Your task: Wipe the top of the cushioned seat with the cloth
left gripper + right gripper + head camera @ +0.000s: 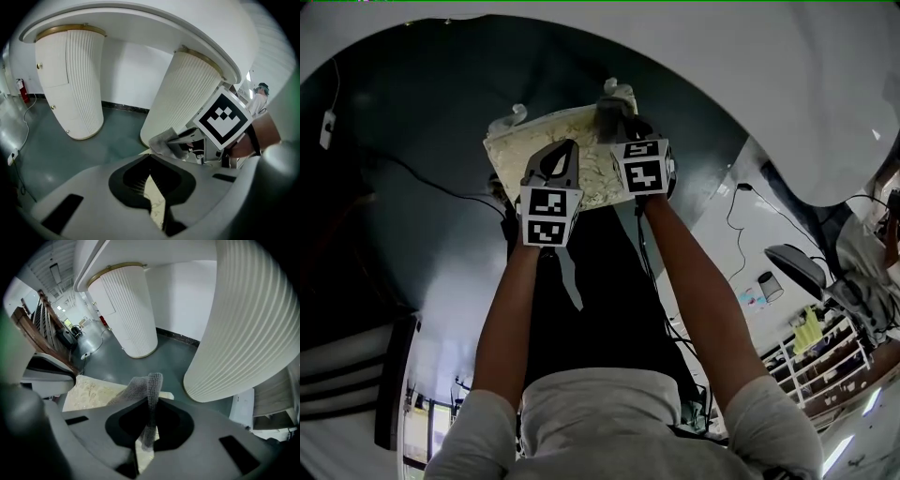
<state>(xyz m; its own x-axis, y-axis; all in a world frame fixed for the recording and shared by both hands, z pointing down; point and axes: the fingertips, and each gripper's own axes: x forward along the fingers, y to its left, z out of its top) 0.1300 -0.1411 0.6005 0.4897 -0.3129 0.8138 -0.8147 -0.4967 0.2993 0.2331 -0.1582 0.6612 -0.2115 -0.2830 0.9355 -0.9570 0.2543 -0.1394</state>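
Head view showed the left gripper (562, 150), jaws nearly together and empty, over the near edge of the cream cushioned seat (511, 155). Beyond it, at one o'clock, the right gripper (614, 112) pinched the grey cloth (153, 394) at the seat's far edge, so wiping likely ran toward six o'clock.

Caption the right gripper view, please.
Right gripper pinching a grey cloth over the cream cushioned seat, white fluted pillars beyond.
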